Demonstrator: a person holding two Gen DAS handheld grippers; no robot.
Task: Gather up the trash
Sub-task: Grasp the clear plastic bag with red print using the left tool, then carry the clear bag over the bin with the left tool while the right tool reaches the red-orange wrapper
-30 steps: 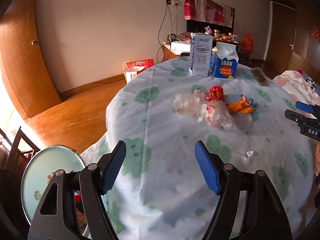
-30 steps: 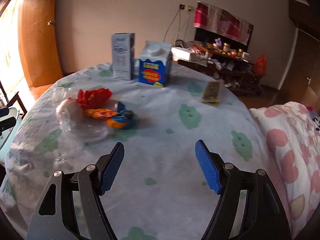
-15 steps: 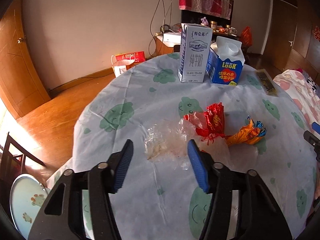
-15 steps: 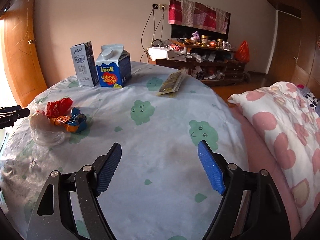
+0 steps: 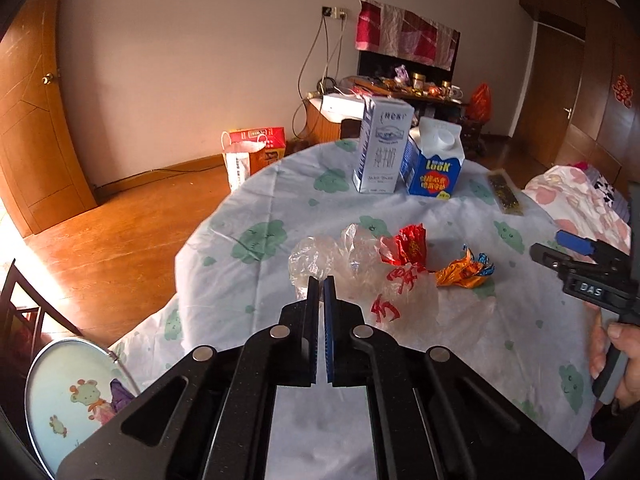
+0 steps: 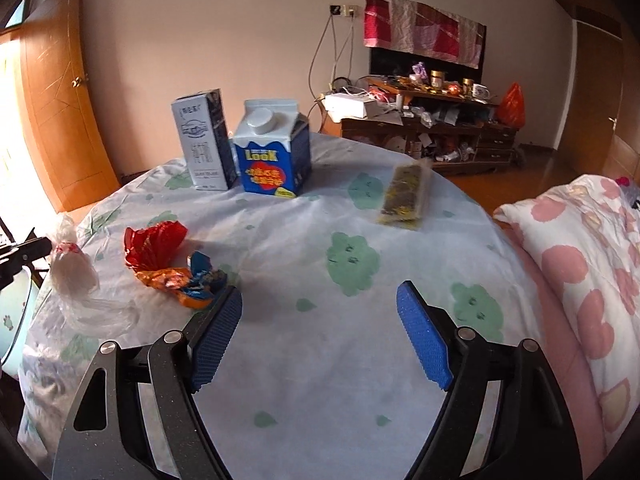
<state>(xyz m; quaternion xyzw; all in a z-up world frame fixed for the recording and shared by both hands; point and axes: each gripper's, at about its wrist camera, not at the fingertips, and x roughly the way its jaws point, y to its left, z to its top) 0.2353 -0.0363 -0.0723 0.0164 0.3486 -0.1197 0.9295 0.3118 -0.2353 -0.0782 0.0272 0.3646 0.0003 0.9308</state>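
My left gripper [image 5: 320, 286] is shut on the near edge of a clear plastic bag [image 5: 348, 264] with red print that lies on the round table [image 5: 280, 208]. A red wrapper [image 5: 408, 244] and an orange and blue wrapper [image 5: 464, 270] lie beside the bag. My right gripper [image 6: 320, 312] is open and empty above the table, with the orange and blue wrapper [image 6: 188, 280] just left of its left finger. The red wrapper [image 6: 154, 242] and the clear bag [image 6: 76, 280] lie further left. The right gripper also shows in the left wrist view [image 5: 576, 256].
A white milk carton [image 5: 380, 150] and a blue carton [image 5: 434, 160] stand at the table's far side. A flat dark snack packet [image 6: 406, 194] lies far right. A round bin [image 5: 72, 392] stands on the floor to the left. A pink flowered quilt [image 6: 580, 264] lies right.
My left gripper has closed from wide open onto the clear bag's edge and pulled back slightly. My right gripper has swung left, closer to the orange wrapper, still open.
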